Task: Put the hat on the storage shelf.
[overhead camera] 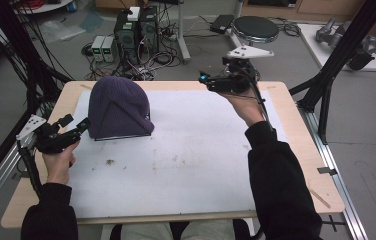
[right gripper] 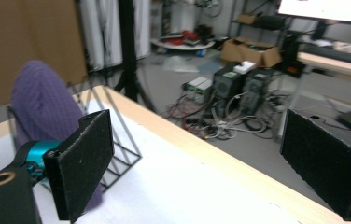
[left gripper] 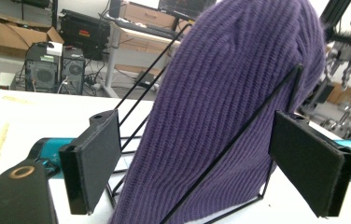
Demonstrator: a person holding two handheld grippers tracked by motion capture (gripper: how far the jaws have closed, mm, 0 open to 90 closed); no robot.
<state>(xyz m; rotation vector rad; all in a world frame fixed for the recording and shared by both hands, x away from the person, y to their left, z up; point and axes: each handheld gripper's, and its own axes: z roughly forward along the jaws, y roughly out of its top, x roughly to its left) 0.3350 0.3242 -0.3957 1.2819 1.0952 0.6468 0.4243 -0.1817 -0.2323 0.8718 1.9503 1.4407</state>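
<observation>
Purple knit beanie (overhead camera: 118, 106) pulled over a black wire stand (overhead camera: 126, 136), upright at about ten o'clock on the white mat (overhead camera: 191, 165) that covers the wooden bench (overhead camera: 303, 150). Ribbed fabric draped down over the frame, thin black rods showing along the bottom edge and at the side.

Left claw (overhead camera: 76, 122) at nine o'clock of the mat, held in a hand (overhead camera: 58, 162) in a black sleeve, tips just beside the beanie's lower left edge, contact not discernible from above. In the left gripper view, jaws spread wide, one black pad (left gripper: 94, 163) at eight o'clock and the other at four o'clock, with the beanie (left gripper: 225, 107) and the stand's slanted rods (left gripper: 239, 140) between and beyond them. Nothing gripped.

Right claw (overhead camera: 206, 79) raised above the far edge of the bench at about one o'clock, pointing toward nine o'clock, well apart from the beanie, grey three-cornered plate (overhead camera: 250, 52) on top. In the right gripper view, jaws wide apart, empty, pads (right gripper: 87, 158) flanking open bench edge; beanie (right gripper: 43, 105) on its stand off at nine o'clock.

Past the far edge, on the floor at twelve o'clock, computer towers (overhead camera: 136, 30) amid tangled cables.
</observation>
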